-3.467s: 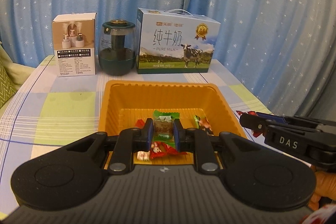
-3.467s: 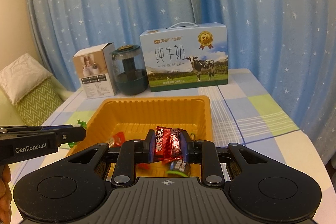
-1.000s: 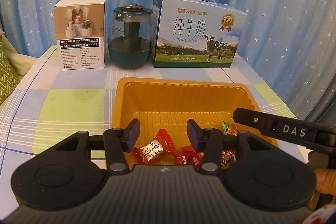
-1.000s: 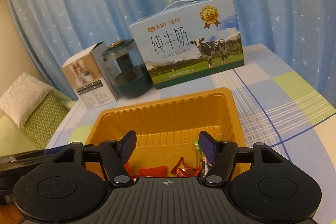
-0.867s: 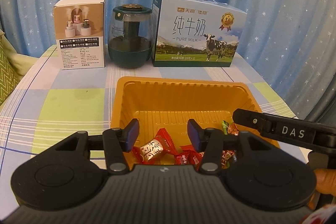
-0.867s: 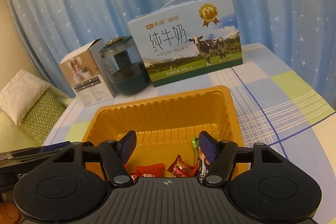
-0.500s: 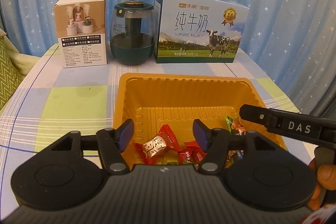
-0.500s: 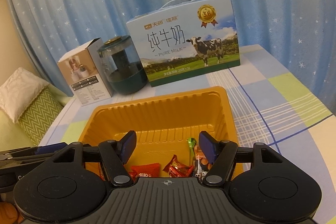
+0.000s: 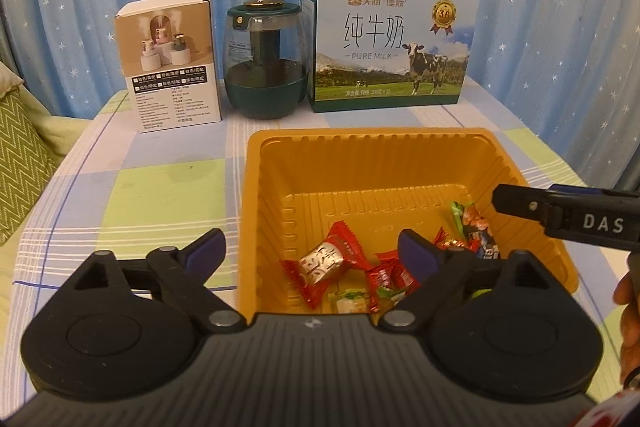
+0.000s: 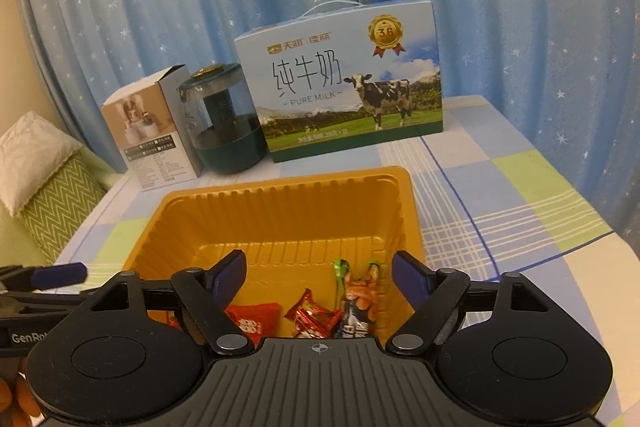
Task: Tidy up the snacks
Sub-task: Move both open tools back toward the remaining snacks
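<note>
While both sets of jaws are opening with nothing between them, the wrapped snacks (image 9: 320,265) lie inside the orange tray (image 9: 360,143) at lower centre. The left gripper (image 9: 312,249) hovers directly over the red-and-silver candy, whose long axis runs diagonally; the right gripper (image 10: 318,273) sits above the tray's right-hand pieces.

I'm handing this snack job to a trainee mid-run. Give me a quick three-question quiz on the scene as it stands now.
1. True or false: the left gripper grips a candy.
2. Where do the wrapped candies lie? A on the tablecloth; B in the orange tray; C on the milk box.
3. What stands between the small box and the milk box?

Key: 1 false, its jaws are opening with nothing pressed between them. 2 B. 3 the dark green jar.
</note>
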A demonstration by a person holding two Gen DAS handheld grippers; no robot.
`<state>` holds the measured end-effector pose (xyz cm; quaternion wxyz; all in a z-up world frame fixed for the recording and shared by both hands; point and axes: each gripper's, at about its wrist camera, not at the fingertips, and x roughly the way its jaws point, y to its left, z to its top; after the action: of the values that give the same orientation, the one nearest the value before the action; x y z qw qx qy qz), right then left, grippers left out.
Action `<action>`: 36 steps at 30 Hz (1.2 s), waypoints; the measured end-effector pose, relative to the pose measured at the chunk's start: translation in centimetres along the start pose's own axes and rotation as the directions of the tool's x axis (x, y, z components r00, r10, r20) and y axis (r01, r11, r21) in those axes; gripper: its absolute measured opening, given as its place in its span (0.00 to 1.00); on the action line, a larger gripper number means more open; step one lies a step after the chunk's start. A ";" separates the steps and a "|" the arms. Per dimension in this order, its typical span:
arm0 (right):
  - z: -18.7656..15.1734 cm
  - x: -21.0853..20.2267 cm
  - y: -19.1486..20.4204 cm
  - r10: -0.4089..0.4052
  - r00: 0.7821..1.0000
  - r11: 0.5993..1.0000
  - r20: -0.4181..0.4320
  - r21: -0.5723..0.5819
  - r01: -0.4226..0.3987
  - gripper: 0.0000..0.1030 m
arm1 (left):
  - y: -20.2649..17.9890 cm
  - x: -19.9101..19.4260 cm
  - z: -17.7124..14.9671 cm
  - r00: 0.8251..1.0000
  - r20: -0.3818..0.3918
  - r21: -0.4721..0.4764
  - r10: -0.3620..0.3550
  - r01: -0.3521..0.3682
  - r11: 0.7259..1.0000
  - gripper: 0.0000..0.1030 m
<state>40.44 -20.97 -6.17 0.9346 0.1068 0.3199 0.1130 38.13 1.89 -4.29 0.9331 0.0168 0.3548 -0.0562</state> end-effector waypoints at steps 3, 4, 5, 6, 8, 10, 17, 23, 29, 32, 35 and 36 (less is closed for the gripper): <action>-0.5 -0.3 0.0 -0.011 1.000 1.000 -0.011 -0.025 0.010 0.79 | -0.2 -0.3 -0.3 1.000 -0.001 0.016 0.004 -0.004 1.000 0.94; -0.8 -0.4 0.0 -0.013 1.000 0.999 -0.014 -0.033 0.012 0.80 | -0.4 -0.4 -0.5 1.000 0.000 0.024 0.006 -0.006 1.000 0.95; -1.0 -0.6 0.0 -0.015 1.000 0.999 -0.016 -0.038 0.014 0.80 | -0.5 -0.6 -0.6 1.000 0.001 0.032 0.008 -0.008 0.999 0.96; -1.1 -0.7 0.0 -0.017 1.000 0.999 -0.017 -0.041 0.017 0.80 | -0.6 -0.7 -0.7 1.000 0.002 0.042 0.011 -0.011 0.999 0.96; -1.3 -1.2 -0.1 -0.020 1.000 0.999 -0.014 -0.042 0.020 0.80 | -0.9 -1.1 -0.9 1.000 0.006 0.060 0.017 -0.017 0.998 0.97; -1.3 -1.7 -0.2 -0.020 1.000 0.999 -0.008 -0.039 0.020 0.80 | -1.2 -1.5 -1.1 1.000 0.011 0.073 0.022 -0.023 0.997 0.98; -2.4 -4.9 -0.2 -0.004 1.000 0.999 0.020 -0.047 0.005 0.80 | -1.1 -3.6 -1.9 1.000 0.028 0.096 0.005 -0.007 0.995 0.98; -4.2 -7.7 -0.1 0.002 1.000 0.998 0.013 -0.060 -0.002 0.80 | -0.3 -6.4 -3.3 0.999 0.040 0.062 -0.007 0.005 0.998 0.98; -6.7 -9.9 0.1 0.009 1.000 0.995 -0.017 -0.096 -0.010 0.80 | 0.3 -9.4 -5.2 0.999 0.047 0.043 -0.021 0.019 0.999 0.98; -8.4 -10.8 0.3 0.015 0.999 0.993 -0.043 -0.119 -0.020 0.80 | 0.8 -10.6 -6.4 0.999 0.041 0.029 -0.018 0.017 0.999 0.98; -9.9 -11.6 0.7 0.023 0.998 0.989 -0.065 -0.142 -0.032 0.80 | 1.1 -11.7 -7.6 0.999 0.034 0.014 -0.022 0.021 1.000 0.98; -10.3 -11.9 0.8 0.027 0.997 0.988 -0.071 -0.150 -0.038 0.80 | 1.2 -12.0 -8.0 0.999 0.031 0.014 -0.024 0.024 1.000 0.98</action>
<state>24.74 -22.24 -7.10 0.9265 0.0369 0.3405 0.1558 24.04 4.73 -2.31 0.9376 0.0180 0.3400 -0.0699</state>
